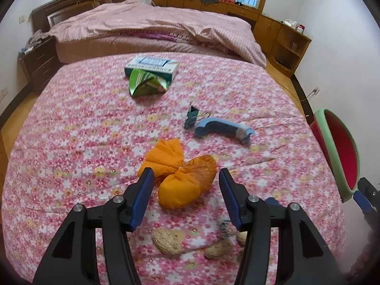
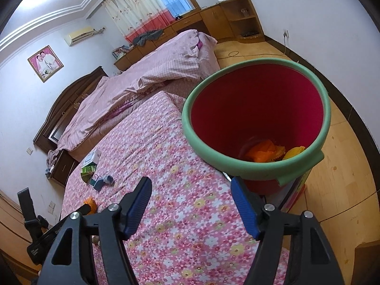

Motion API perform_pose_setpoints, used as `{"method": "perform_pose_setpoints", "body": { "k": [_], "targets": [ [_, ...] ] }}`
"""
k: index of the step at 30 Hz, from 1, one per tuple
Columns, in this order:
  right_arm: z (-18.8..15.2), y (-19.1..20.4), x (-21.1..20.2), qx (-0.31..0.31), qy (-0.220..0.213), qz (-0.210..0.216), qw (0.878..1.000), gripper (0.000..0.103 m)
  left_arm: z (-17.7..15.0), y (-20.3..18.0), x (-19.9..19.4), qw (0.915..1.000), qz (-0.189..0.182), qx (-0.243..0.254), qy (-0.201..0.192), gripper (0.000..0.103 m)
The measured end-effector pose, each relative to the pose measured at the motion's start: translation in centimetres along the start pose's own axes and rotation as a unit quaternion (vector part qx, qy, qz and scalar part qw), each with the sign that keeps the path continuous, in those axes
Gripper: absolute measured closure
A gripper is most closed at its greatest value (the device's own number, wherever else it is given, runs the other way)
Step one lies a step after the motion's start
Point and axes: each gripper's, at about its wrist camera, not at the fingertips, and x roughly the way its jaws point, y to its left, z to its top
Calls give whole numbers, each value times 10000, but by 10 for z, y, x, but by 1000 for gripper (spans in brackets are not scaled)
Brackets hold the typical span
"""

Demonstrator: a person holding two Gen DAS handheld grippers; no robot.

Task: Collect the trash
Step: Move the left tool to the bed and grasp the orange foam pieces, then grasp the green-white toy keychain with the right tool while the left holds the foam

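On a flowered bedspread (image 1: 78, 128), my left gripper (image 1: 185, 178) hangs over an orange wrapper (image 1: 182, 180), jaws apart and empty, the crumpled bundle lying between and just ahead of the blue pads (image 1: 142, 197), untouched. My judgement: the step in hand is the pick-up, and it will go best if I bring the jaws straight down so the pads straddle the fat, knotted end nearest me, then close across the bulk, not the loose frill, which would likely slip or tear.

Nut shells (image 1: 166, 241) sit below the gripper, nearer the camera. A green packet (image 1: 144, 83) leans on a box (image 1: 152, 67) farther up the bed; a clip (image 1: 191, 116) and a blue tool (image 1: 223, 128) lie between.

My right gripper (image 2: 191, 201) is also open and holds nothing. It hovers at the bed's edge, beside the bin (image 2: 256, 166), whose green rim almost touches the right pad. Orange and yellow scraps (image 2: 266, 153) already rest at its bottom.
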Motion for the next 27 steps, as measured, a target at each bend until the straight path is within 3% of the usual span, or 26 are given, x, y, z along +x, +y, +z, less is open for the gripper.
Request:
{"method": "perform_pose_setpoints", "body": {
  "k": [10,20,27],
  "targets": [
    [-4,11,14,-115,189,-48,9997,31,3,5,17,10000,-45,-10,-9,46],
    [-10,31,24,-352,347,44,9988,31,3,25,-2,9989,-322,-247,-226,73],
    [-25,62,32,-712,563,252,9955,31,-2,45,-27,9974,-276,-508,-437,76]
  ]
}}
